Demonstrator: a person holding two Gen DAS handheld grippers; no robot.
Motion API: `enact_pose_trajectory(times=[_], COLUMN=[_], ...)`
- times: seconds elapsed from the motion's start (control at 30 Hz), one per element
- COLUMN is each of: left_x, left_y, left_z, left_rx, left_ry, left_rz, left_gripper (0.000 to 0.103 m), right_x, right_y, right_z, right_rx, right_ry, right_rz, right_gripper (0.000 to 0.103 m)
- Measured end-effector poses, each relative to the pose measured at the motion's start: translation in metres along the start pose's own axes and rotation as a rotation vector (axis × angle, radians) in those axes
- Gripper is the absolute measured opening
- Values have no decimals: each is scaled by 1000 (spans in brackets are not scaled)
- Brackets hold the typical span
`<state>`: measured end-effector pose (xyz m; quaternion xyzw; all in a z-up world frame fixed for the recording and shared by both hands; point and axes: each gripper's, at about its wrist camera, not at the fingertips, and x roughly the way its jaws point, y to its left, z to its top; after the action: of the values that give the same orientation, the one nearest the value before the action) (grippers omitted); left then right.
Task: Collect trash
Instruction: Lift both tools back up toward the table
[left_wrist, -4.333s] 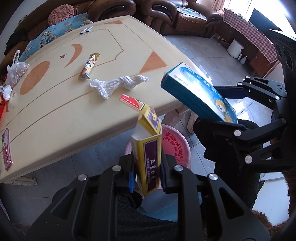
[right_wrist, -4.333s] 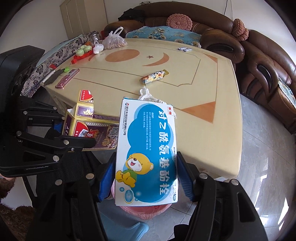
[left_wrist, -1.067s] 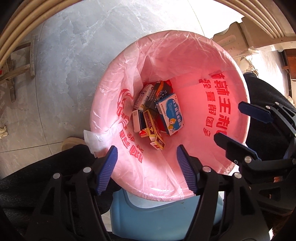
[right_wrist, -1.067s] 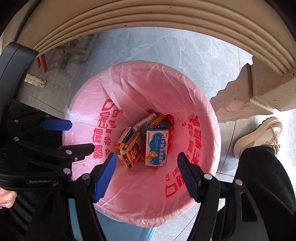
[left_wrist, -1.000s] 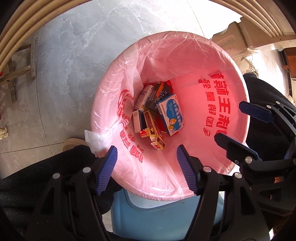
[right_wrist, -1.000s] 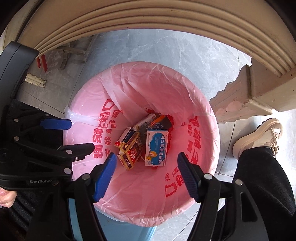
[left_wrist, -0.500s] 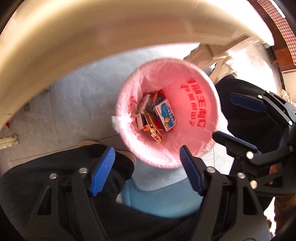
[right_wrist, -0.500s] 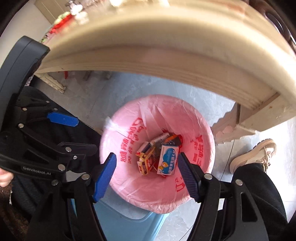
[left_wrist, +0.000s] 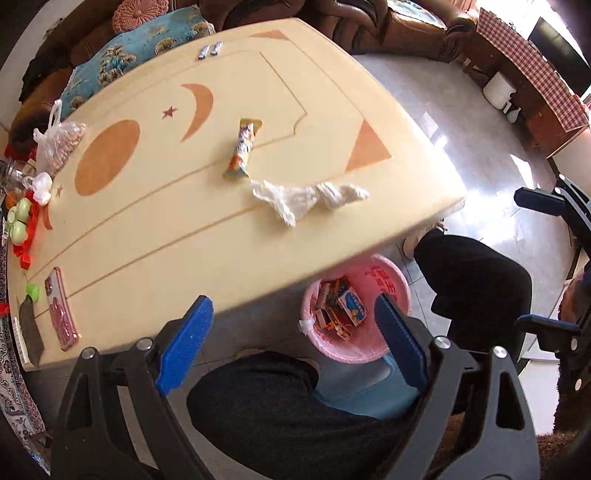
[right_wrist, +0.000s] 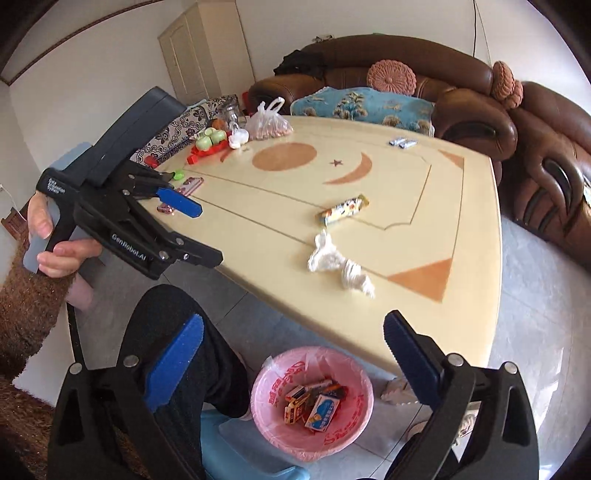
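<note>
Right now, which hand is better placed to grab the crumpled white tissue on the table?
Probably right. Both tools have just been opening and hold nothing, but the tissue lies straight ahead of the right tool, near the table edge; the left tool sits off to the side.

The table (left_wrist: 155, 236) hides the far rim of the pink-lined bin (left_wrist: 391, 284) in the left wrist view, and the boxes (left_wrist: 341, 306) inside the bin are too small for their print to be read. Past the table's right end, the right gripper (left_wrist: 550, 262) is cut off by the picture's edge, so only its 2 blue pads show. At the table's left edge, the small red and green things (left_wrist: 20, 225) are too distorted to identify.
</note>
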<state>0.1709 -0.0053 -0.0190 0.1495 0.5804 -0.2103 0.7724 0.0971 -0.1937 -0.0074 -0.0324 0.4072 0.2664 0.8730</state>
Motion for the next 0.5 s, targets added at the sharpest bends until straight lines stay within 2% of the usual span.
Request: enact_pose_trajectory(times=[0.17, 0.3, 0.5], left_x=[-23, -24, -12], left_y=[8, 7, 7], left_z=[37, 57, 76], left_rx=[38, 75, 129], left_ry=[-14, -11, -7], left_rz=[-17, 37, 77], left_gripper=[87, 87, 87], right_x=[-8, -4, 16], right_y=[-13, -18, -26], right_z=[39, 59, 77], right_rx=[-32, -57, -71], right_ry=[-13, -19, -7], right_rz=[-27, -29, -9], right_gripper=[96, 96, 96])
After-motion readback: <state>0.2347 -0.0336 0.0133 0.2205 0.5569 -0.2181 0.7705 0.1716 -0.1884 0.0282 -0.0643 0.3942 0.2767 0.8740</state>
